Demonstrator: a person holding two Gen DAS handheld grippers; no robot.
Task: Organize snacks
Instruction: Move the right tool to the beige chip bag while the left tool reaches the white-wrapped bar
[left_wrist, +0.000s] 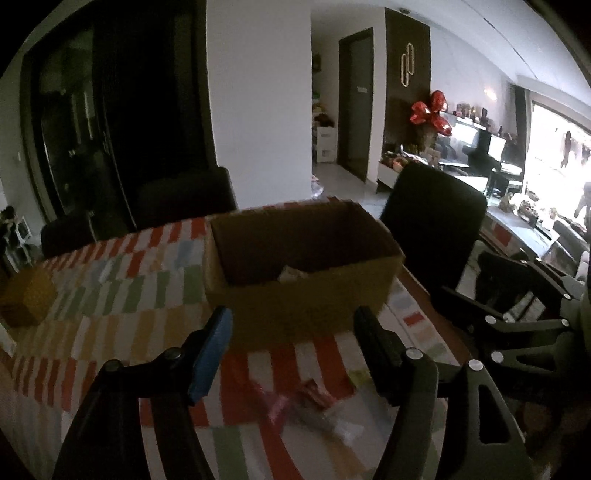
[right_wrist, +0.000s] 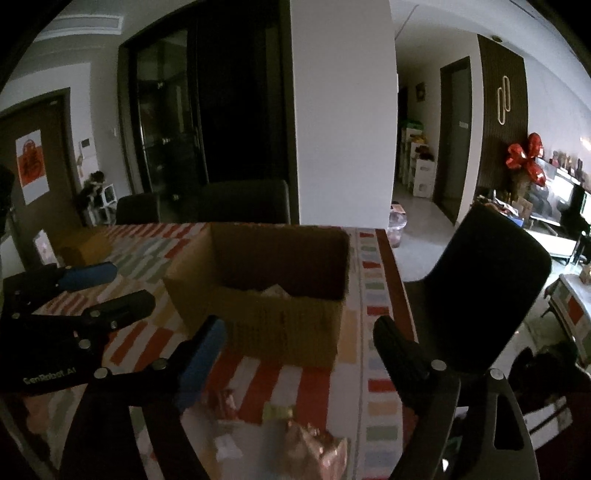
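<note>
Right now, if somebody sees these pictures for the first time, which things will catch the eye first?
First the open cardboard box in the middle of the striped tablecloth, with something pale inside. Then the two open tools in front of it, the left tool and the right tool, above blurred snack packets on the near edge. Far right, red balloons stand out.

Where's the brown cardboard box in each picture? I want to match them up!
Left wrist view: the box sits mid-frame on the striped tablecloth, just past the open left gripper.
Right wrist view: the box is mid-frame, slightly left, beyond the open right gripper.
Shared landmark: the red balloons at the right, plus the black chair right of the box.
</note>
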